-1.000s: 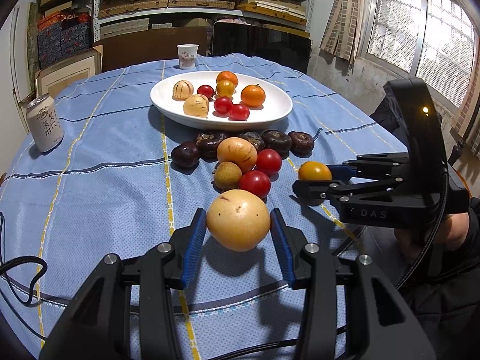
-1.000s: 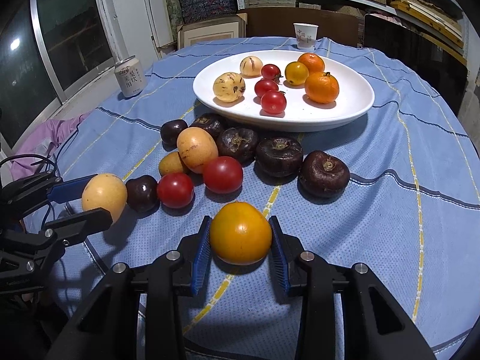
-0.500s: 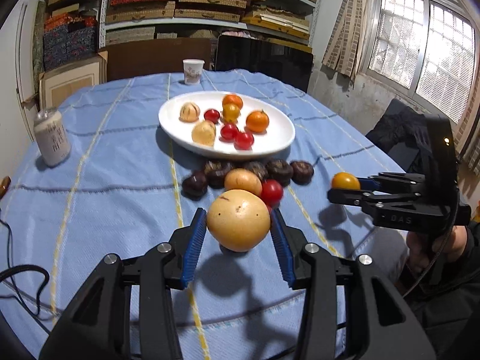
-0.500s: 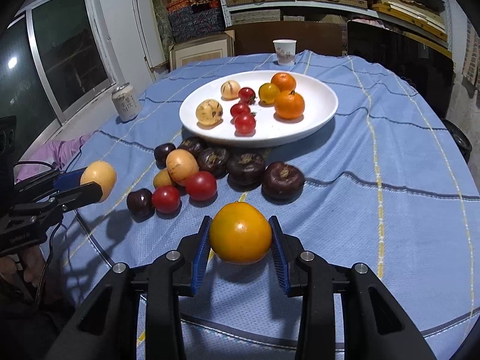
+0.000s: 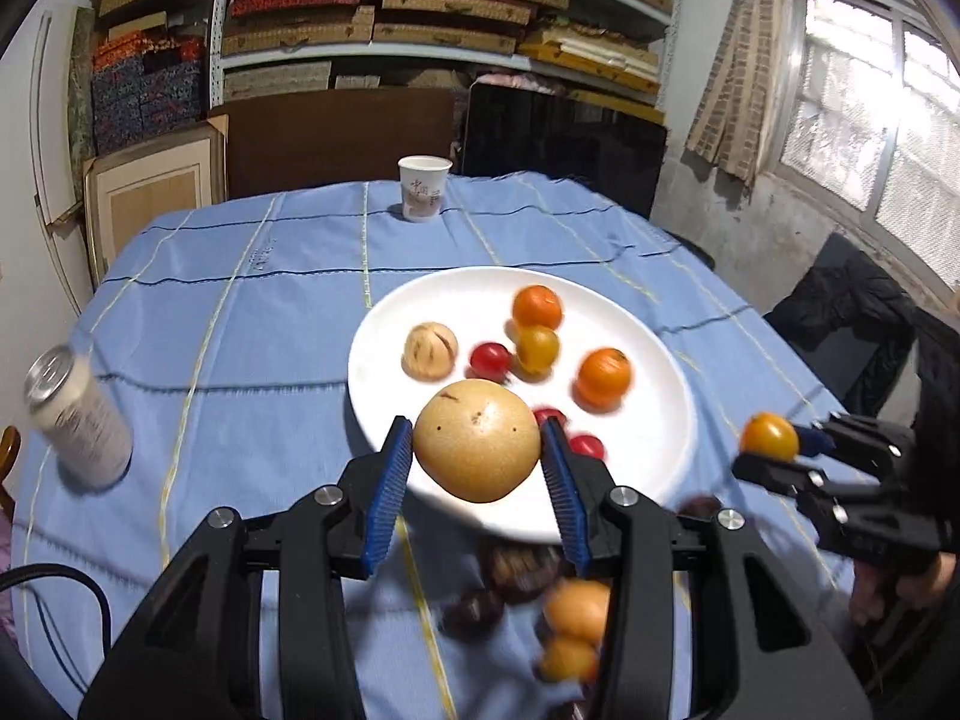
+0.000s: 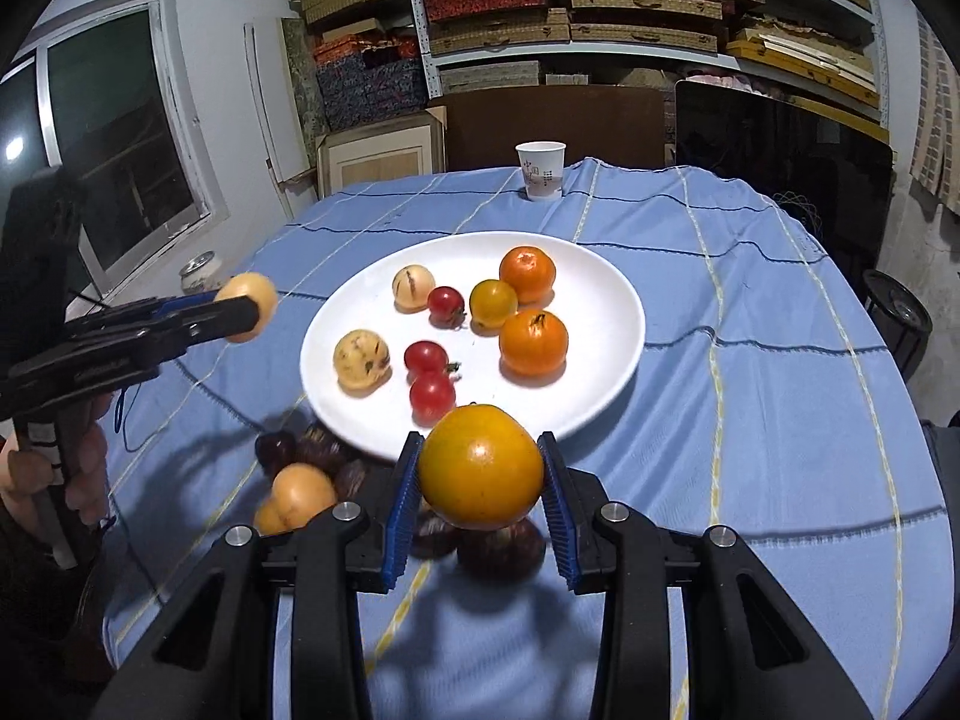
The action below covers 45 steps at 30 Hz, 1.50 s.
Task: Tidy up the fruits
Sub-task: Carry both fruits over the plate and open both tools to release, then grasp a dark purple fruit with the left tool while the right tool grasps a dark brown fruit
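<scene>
From the left wrist, the left gripper (image 5: 477, 450) has come up off the cloth and forward since a second ago: the pale yellow fruit (image 5: 477, 439) that sat low over the blue tablecloth (image 5: 240, 312) now hangs over the near rim of the white plate (image 5: 660, 420). The loose fruit pile (image 5: 540, 606), then ahead of the fingers, now lies below them, smeared by motion and partly hidden behind the black finger arms, so the dark pieces cannot be told apart. The drinks can (image 5: 78, 414) at left is blurred too. The blue pads press the pale fruit on both sides, the claw narrow around it. At the right edge the right gripper (image 5: 771, 449) carries a small orange-yellow tomato (image 5: 768, 435), its handle cut off by the frame. From the right wrist, the plate has drawn closer and the dark fruits (image 6: 324, 456) have slid under the fingers, half covered. The right gripper (image 6: 480, 474) clamps the tomato (image 6: 480, 467) just short of the plate's (image 6: 612, 300) near rim. To the left, the left gripper (image 6: 243, 309) holds its fruit (image 6: 249, 300) in the air beside the plate, a hand (image 6: 60, 468) on its handle.
</scene>
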Each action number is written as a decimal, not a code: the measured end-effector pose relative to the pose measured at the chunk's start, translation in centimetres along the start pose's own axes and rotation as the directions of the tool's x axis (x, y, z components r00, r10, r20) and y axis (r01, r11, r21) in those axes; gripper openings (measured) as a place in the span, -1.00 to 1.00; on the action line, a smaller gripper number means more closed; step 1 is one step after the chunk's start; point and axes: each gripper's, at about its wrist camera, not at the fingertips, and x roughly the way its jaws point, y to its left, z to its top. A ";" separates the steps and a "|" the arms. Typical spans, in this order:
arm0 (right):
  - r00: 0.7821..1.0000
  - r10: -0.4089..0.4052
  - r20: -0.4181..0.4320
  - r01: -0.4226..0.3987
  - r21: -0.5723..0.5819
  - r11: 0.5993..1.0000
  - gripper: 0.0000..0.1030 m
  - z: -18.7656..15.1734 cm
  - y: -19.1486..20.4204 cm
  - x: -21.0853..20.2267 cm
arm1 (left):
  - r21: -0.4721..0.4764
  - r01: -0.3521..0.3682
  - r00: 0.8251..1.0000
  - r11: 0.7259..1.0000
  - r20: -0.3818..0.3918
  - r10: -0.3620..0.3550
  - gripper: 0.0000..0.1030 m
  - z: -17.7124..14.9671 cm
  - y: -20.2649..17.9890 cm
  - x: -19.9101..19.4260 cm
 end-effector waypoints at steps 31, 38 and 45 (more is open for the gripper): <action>0.999 0.038 -0.014 -0.036 0.086 0.996 0.14 -6.6 -0.5 -1.1 | 0.153 0.062 0.995 0.986 -0.091 -0.049 0.45 -11.7 -4.7 -5.4; 1.000 0.013 0.015 -0.014 0.063 0.998 0.14 -7.6 0.0 -1.4 | 0.151 0.006 0.993 0.988 -0.113 0.011 0.45 -14.0 -4.7 -4.2; 1.000 0.013 0.004 -0.013 0.072 0.997 0.14 -7.6 -0.3 -1.3 | 0.204 0.014 0.988 0.979 -0.152 0.018 -0.38 -14.7 -5.9 -2.8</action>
